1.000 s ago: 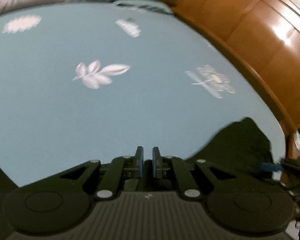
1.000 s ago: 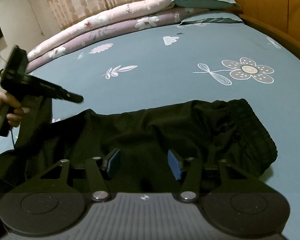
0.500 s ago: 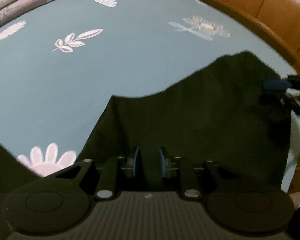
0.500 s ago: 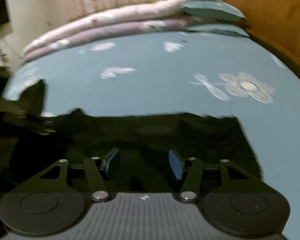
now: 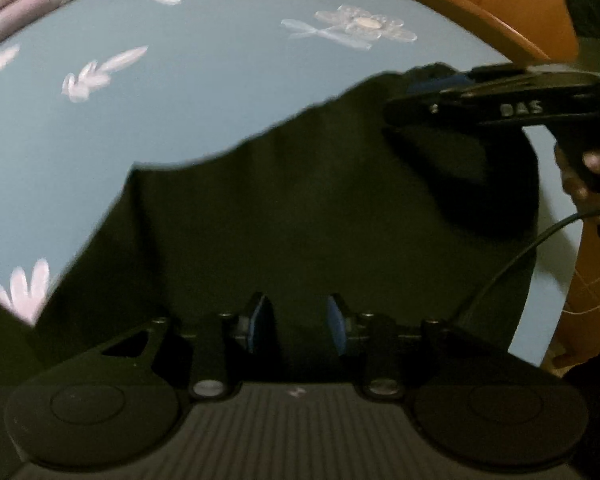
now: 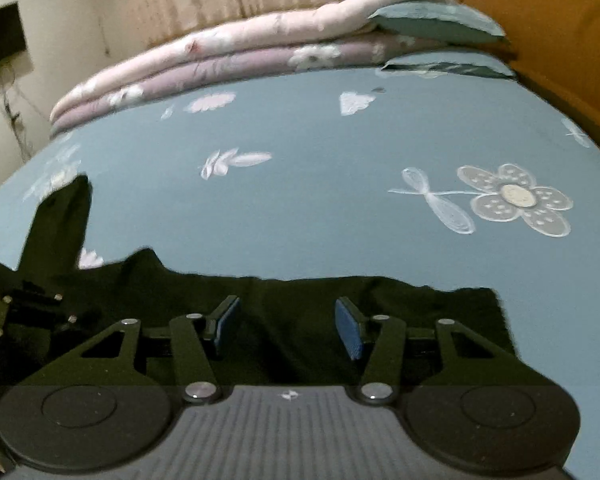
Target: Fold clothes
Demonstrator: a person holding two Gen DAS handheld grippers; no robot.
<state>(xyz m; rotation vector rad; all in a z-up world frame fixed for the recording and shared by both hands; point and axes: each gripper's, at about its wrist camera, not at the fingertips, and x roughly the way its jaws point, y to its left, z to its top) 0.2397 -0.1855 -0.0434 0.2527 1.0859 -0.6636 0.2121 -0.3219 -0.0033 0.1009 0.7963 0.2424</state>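
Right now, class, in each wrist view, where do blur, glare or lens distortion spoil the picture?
Left wrist view: the bedsheet prints are smeared by motion blur, the black garment shows no detail, and the wooden bed frame bows. Right wrist view: sharper, though the folded quilts are soft and the bed's edges curve. No strong glare in either.

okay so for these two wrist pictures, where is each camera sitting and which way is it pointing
Left wrist: sits behind the left hand-held gripper, jaws parted, looking low across the black garment on the blue bedsheet toward the wooden bed frame; the right hand-held gripper and a hand show at right.
Right wrist: sits behind the right hand-held gripper, jaws wide apart, facing the folded quilts; the left hand-held gripper's body shows at left.
Shared: garment, bedsheet, its big flower print, bed frame.
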